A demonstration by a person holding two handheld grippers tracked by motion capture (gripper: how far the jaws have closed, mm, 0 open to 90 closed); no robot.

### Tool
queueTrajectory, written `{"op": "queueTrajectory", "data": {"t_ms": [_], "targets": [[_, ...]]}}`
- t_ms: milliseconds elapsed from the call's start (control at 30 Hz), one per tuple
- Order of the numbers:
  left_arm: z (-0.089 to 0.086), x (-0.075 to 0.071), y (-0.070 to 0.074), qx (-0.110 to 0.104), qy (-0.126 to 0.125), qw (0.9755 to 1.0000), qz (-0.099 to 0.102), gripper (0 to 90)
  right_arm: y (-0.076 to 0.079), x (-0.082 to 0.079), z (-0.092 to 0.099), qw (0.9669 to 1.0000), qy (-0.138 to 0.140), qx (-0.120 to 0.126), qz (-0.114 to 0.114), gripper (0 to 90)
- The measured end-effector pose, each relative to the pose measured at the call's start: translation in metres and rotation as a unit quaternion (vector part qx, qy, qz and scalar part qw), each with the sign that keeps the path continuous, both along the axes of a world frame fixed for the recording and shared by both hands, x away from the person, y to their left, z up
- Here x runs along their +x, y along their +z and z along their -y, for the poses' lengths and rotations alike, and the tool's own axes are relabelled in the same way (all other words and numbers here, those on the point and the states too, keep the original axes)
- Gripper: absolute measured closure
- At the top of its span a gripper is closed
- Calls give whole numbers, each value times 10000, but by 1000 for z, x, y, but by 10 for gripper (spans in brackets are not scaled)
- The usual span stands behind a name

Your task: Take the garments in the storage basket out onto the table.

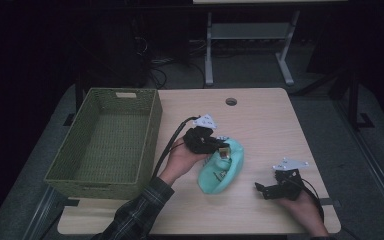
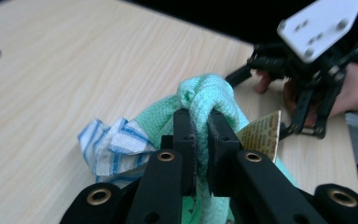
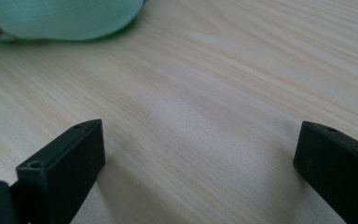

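My right gripper (image 1: 261, 189) rests at five o'clock on the table (image 1: 265, 125), jaws wide apart. Left gripper (image 1: 223, 148) is clamped on a fold of the mint cloth (image 1: 220, 172) at centre: soft, light, floppy, so pinch bunched edges. Basket (image 1: 105, 180) at nine, probably the destination.

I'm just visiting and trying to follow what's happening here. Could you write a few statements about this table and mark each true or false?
1. The left tongs are clamped on a fold of the mint-green cloth. True.
2. The right tongs grip the cloth too. False: they stand open over bare table.
3. The green wicker basket holds the cloth. False: the cloth lies on the table, right of it.
4. A tan paper tag hangs on the cloth. True.
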State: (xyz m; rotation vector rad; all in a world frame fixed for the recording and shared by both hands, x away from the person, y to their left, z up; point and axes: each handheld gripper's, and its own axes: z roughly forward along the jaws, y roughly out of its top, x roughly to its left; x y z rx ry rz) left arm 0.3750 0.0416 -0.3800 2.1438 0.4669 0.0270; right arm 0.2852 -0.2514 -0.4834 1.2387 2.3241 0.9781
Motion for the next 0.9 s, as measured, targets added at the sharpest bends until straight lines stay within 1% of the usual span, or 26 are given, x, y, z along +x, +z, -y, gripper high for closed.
{"op": "queueTrajectory", "data": {"t_ms": [167, 300, 367, 433, 500, 533, 600, 633, 667, 700, 733, 800, 900], "targets": [[7, -2, -16, 207, -59, 9997, -101, 829, 0, 0, 0, 10000, 6, -3, 0, 14], [10, -4, -25, 400, -152, 9990, -148, 821, 0, 0, 0, 10000, 6, -3, 2, 14], [11, -4, -27, 420, -144, 9989, -165, 816, 0, 0, 0, 10000, 3, 1, 2, 14], [13, -4, -37, 550, -177, 9981, -232, 811, 0, 0, 0, 10000, 5, 1, 6, 14], [15, -3, -45, 619, -167, 9975, -302, 809, 0, 0, 0, 10000, 4, 1, 5, 14], [16, -3, -48, 689, -199, 9969, -315, 809, 0, 0, 0, 10000, 3, 2, 4, 14], [18, -3, -55, 780, -183, 9962, -343, 809, 0, 0, 0, 10000, 6, 0, 7, 14], [18, -3, -57, 869, -211, 9954, -336, 807, 0, 0, 0, 10000, 5, -1, 9, 14], [19, -3, -61, 877, -178, 9953, -368, 805, 0, 0, 0, 10000, 8, -2, 12, 14], [19, -3, -61, 877, -178, 9953, -368, 804, 0, 0, 0, 10000, 8, -2, 12, 14], [20, -2, -66, 1019, -202, 9940, -349, 801, 0, 0, 0, 10000, -2, 7, -10, 14], [21, -1, -72, 1062, -187, 9935, -377, 787, 0, 0, 0, 10000, 6, 0, 8, 14], [20, 0, -73, 998, -135, 9941, -415, 739, 0, 0, 0, 10000, 3, 0, 7, 14]]}}
